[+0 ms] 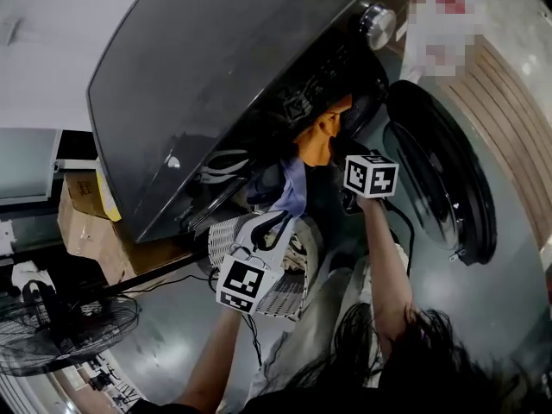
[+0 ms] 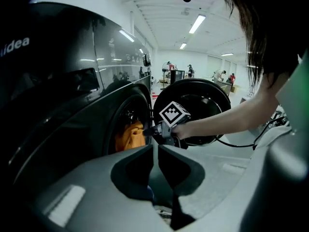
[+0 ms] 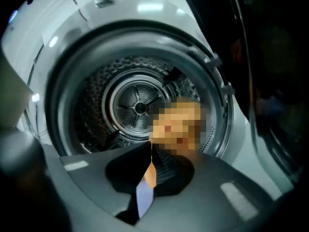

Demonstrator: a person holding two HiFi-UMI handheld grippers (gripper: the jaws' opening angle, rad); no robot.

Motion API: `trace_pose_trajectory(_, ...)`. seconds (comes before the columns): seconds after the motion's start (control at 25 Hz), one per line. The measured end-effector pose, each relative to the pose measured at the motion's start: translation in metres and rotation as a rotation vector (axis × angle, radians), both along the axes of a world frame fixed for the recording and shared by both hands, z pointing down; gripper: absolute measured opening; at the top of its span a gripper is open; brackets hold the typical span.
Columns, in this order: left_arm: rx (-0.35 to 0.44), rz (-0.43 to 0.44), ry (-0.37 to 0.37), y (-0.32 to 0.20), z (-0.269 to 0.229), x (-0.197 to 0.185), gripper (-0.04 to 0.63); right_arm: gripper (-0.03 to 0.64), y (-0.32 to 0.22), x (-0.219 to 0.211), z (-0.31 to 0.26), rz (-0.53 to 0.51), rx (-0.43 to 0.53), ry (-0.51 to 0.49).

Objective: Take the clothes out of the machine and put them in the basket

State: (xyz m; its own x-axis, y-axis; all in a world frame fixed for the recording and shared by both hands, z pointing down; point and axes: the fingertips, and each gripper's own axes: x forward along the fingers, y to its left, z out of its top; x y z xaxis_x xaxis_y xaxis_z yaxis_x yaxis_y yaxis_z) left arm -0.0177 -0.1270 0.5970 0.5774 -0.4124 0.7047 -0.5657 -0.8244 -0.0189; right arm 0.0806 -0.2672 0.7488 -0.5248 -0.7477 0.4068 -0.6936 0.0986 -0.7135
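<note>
Right tongs (image 3: 150, 151) clamp orange and lilac clothes (image 3: 149, 177) at the machine's (image 1: 216, 67) open drum, while left tongs (image 2: 155, 151), jaws together, hover by the white basket (image 1: 289, 296).

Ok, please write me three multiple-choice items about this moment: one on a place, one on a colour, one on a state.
1. Where is the orange garment? A on the floor; B in the machine's opening; C on the machine's top.
2. What colour is the basket? A white; B red; C black.
3. The right gripper's jaws are: A wide apart; B shut on cloth; C out of view.
Key: 1B, it lies in the open front of the machine; 2A, its lattice wall is white; 3B, a strip of cloth sits pinched between them.
</note>
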Motion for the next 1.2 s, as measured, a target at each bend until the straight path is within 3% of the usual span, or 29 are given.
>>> trace_pose_trajectory(0.28, 0.018, 0.030, -0.017, -0.001, -0.027, 0.015, 0.054, 0.031, 0.042, -0.004, -0.057, -0.059, 0.031, 0.007)
trace_pose_trajectory(0.48, 0.018, 0.013, -0.023, -0.002, -0.040, 0.015, 0.064, 0.032, 0.063, 0.002, -0.092, -0.061, 0.042, -0.020)
trace_pose_trajectory(0.68, 0.074, -0.036, -0.046, -0.008, -0.051, 0.013, 0.075, 0.032, 0.087, 0.010, -0.135, -0.076, 0.070, -0.056)
trace_pose_trajectory(1.04, -0.095, 0.154, -0.140, 0.005, -0.003, 0.043, 0.350, 0.031, 0.105, 0.021, -0.205, -0.177, 0.126, -0.063)
trace_pose_trajectory(1.2, -0.118, 0.164, -0.152, -0.017, 0.030, 0.071, 0.437, 0.032, 0.114, 0.030, -0.224, -0.238, 0.147, -0.063)
